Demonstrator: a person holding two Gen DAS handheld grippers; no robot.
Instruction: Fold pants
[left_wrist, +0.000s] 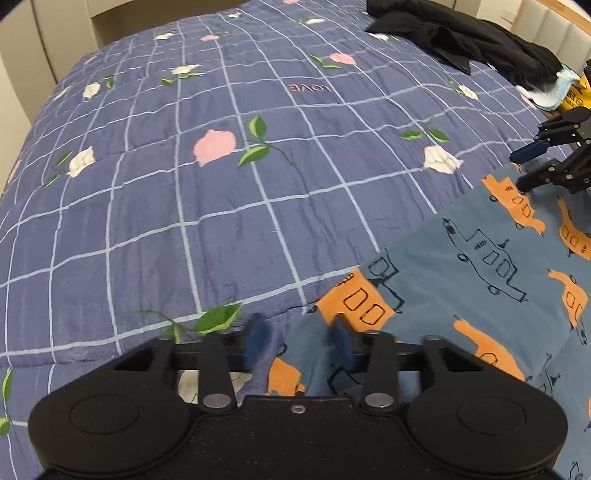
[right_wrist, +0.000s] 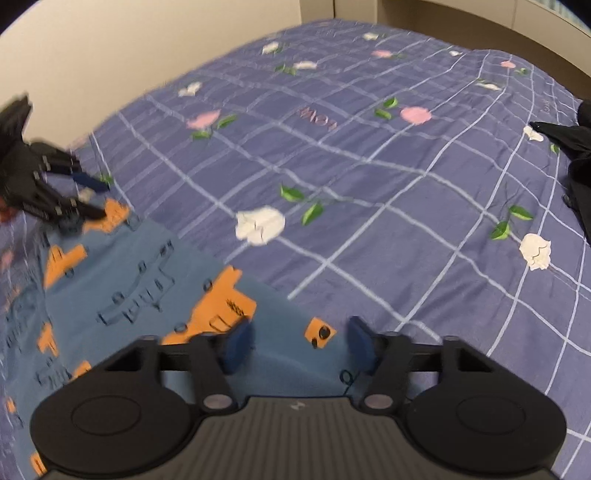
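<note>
The pants (left_wrist: 461, 280) are blue with orange and outlined car prints. They lie flat on the bed at the lower right of the left wrist view and at the lower left of the right wrist view (right_wrist: 122, 295). My left gripper (left_wrist: 297, 341) is open over one corner of the pants, nothing between its blue pads. My right gripper (right_wrist: 299, 345) is open over another corner, also empty. Each gripper shows in the other's view, the right one (left_wrist: 532, 170) at the far edge and the left one (right_wrist: 88, 197) at the far left.
The bed is covered by a purple checked quilt (left_wrist: 207, 206) with pink and white flowers. A heap of black clothes (left_wrist: 476, 40) lies at the far right, with a light blue and yellow item (left_wrist: 561, 94) beside it. Beige walls and cabinets surround the bed.
</note>
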